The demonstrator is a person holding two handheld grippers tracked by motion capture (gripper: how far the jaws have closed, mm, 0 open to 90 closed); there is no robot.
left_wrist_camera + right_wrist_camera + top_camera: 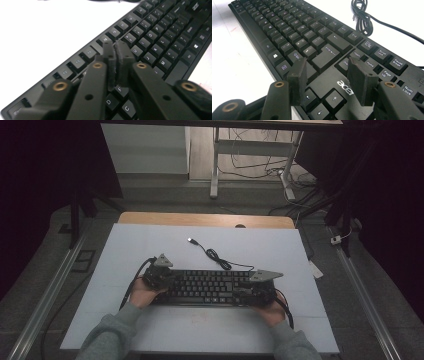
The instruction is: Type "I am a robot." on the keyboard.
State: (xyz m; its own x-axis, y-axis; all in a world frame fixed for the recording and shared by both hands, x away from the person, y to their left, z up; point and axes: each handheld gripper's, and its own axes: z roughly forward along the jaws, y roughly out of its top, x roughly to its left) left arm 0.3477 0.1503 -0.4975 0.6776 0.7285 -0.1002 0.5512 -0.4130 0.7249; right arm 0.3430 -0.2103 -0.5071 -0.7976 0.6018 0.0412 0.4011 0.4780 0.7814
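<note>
A black Acer keyboard [210, 287] lies across the near middle of the white board; its keys also show under the jaws in the left gripper view [155, 37] and the right gripper view [294, 32]. My left gripper [173, 281] hovers over the keyboard's left end. Its pads [122, 57] are pressed together with nothing between them. Over the right end, above the arrow keys and the logo, my right gripper [243, 294] stands open, its fingers [298, 75] apart and empty. The keyboard's cable [215, 255] coils away to a loose USB plug [191, 240].
The white board [150, 245] rests on a wooden tabletop [200, 219]. Metal rails [50, 290] run along both sides. Desk legs [214, 165] and loose floor cables stand behind. The coiled cable [362, 20] lies just beyond the keyboard's far edge.
</note>
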